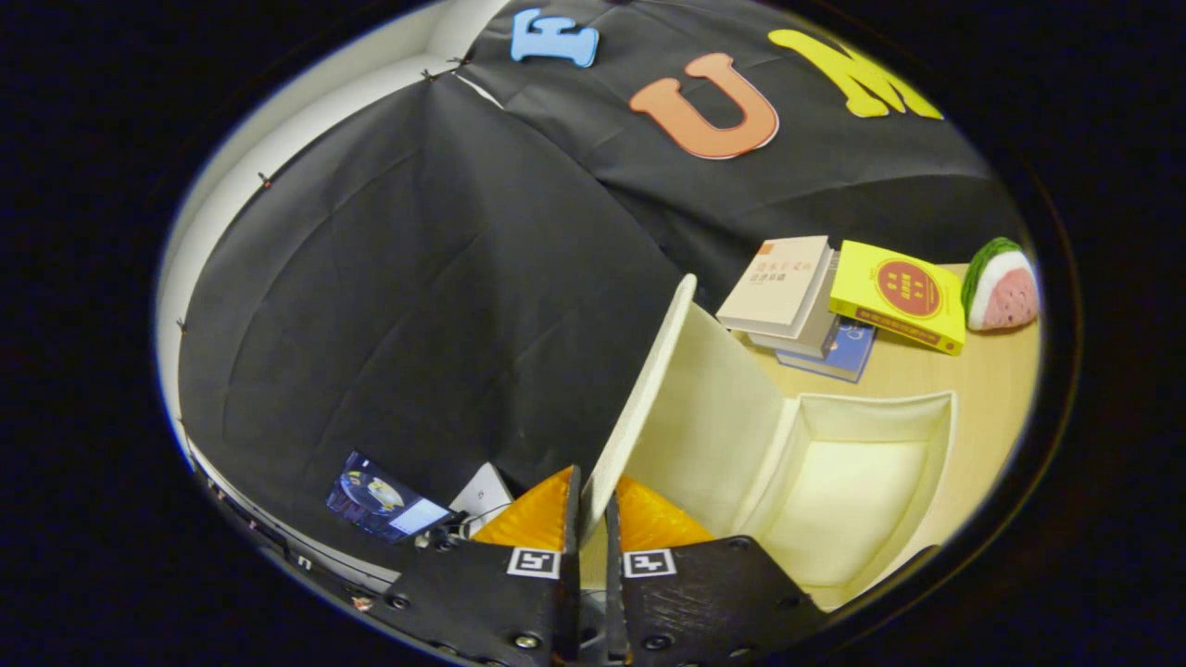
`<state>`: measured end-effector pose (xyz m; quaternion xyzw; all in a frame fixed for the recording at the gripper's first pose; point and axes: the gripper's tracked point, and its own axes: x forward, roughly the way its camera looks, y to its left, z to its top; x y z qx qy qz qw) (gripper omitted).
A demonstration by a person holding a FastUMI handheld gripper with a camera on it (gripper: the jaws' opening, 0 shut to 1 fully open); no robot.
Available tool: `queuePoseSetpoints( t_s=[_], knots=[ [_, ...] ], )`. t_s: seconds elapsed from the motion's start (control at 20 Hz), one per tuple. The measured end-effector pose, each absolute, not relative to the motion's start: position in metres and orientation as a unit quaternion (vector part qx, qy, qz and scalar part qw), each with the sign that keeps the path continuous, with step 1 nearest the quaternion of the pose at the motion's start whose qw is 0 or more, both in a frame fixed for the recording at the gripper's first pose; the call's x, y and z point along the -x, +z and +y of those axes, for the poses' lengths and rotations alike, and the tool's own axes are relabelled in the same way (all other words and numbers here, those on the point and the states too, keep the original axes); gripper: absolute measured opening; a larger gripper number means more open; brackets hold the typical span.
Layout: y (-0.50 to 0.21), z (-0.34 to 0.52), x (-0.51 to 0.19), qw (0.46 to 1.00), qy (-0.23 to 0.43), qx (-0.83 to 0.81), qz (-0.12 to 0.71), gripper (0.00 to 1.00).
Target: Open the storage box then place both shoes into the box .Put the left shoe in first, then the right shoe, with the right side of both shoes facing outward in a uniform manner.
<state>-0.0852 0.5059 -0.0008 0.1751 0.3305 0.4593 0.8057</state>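
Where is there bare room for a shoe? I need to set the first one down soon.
The box interior is bare, its lid raised and pinched by the gripper. A strip of bare table runs beside the box, below the watermelon toy. Behind the box it is crowded with stacked books.

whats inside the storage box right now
Nothing visible: the storage box shows a bare pale interior, its lid pinched by the gripper. The near corner hides behind the fingers.
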Motion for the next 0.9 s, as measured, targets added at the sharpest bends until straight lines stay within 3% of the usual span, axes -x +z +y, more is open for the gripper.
queuePoseSetpoints(
  t_s=[0.1, 0.45, 0.6, 0.7, 0.9],
  knots=[
    [-0.001, 0.523, 0.085, 0.822, 0.456, -0.137, 0.311, 0.19],
    [-0.001, 0.533, 0.083, 0.857, 0.436, -0.081, 0.261, 0.85],
    [-0.007, 0.513, 0.071, 0.876, 0.409, -0.072, 0.246, 0.86],
    [-0.011, 0.49, 0.059, 0.895, 0.381, -0.051, 0.227, 0.95],
    [-0.013, 0.425, 0.049, 0.922, 0.335, -0.024, 0.192, 0.96]
  ],
)
